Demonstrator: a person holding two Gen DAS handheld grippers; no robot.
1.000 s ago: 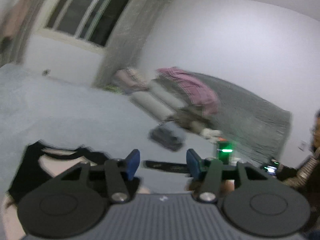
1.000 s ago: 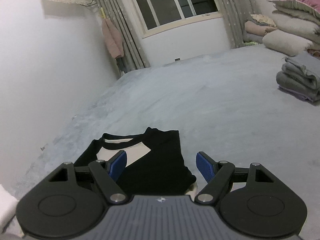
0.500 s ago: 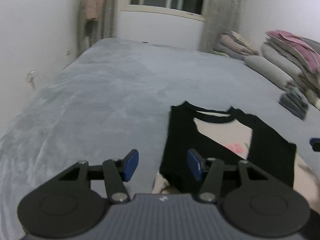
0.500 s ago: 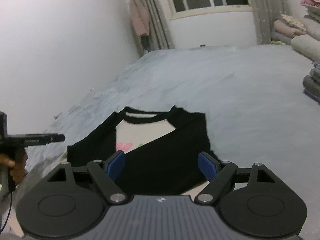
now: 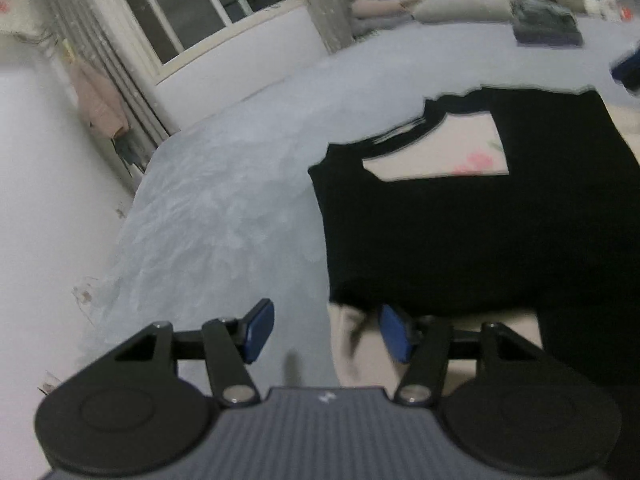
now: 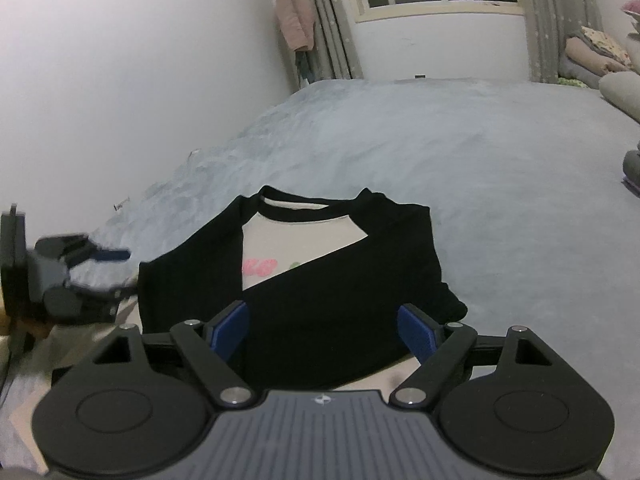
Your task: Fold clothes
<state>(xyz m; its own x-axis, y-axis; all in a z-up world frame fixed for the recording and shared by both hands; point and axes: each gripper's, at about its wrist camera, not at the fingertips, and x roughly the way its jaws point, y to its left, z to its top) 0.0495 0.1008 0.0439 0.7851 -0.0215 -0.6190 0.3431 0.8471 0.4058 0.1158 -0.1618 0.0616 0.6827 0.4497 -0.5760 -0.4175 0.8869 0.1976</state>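
soft matt black-and-cream cloth shirt (image 6: 320, 280) on fuzzy grey blanket (image 6: 480, 160); matt black plastic gripper (image 6: 324, 330)

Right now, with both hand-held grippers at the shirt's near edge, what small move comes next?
Probably ease the left hand-held gripper, jaws opening and empty, onto the shirt's near-left corner. The right hand-held gripper hangs open over the near hem, gripping nothing.
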